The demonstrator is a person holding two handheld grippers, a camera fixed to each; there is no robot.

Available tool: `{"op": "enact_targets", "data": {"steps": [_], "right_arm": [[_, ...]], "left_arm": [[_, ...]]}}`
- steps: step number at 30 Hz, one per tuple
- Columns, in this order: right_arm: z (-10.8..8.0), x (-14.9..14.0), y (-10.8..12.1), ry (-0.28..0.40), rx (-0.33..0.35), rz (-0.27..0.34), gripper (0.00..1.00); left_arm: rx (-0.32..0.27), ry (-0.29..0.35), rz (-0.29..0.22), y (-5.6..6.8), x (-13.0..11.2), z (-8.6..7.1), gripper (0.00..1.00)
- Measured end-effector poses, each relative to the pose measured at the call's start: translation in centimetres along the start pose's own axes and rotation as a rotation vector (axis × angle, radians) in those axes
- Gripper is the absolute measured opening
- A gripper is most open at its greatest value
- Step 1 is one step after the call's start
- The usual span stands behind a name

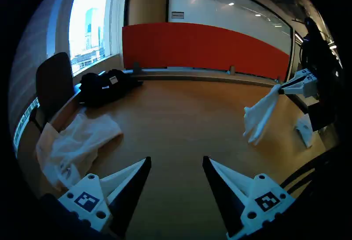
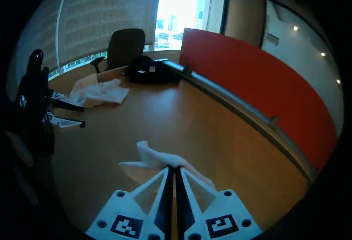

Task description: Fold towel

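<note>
Right gripper view has the right gripper [image 2: 174, 169] pinched shut on the towel [image 2: 152, 157], which hangs above the table [image 2: 176, 116] near its right side. The left gripper [image 1: 176, 160] stands open and empty, well apart. Held by one small pinch, the cloth could slip or bunch. No writing is legible: the far wall sign [image 1: 177, 15] and the bag [image 1: 105, 86] tag are too small.

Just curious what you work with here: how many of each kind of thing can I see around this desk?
Tools: 2, the left tool and the right tool
White cloths: 3, the towel hanging from the right tool, a crumpled heap, and a small piece, likely cloth
Black bag: 1
Chair: 1
Total: 7
</note>
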State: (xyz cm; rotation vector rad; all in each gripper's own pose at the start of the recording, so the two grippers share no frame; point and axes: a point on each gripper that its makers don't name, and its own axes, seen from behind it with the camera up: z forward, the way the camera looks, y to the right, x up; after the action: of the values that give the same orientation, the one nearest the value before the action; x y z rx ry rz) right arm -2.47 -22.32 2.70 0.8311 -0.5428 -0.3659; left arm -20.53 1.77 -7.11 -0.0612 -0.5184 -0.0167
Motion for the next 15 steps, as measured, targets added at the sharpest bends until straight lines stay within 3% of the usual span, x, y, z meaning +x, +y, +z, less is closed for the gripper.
{"op": "enact_targets", "data": {"steps": [15], "right_arm": [[-4.8,-1.2,5.4,0.003,-0.072,0.033,0.06]], "left_arm": [[-0.011,-0.004,0.007,0.8,0.6,0.7,0.86]]}}
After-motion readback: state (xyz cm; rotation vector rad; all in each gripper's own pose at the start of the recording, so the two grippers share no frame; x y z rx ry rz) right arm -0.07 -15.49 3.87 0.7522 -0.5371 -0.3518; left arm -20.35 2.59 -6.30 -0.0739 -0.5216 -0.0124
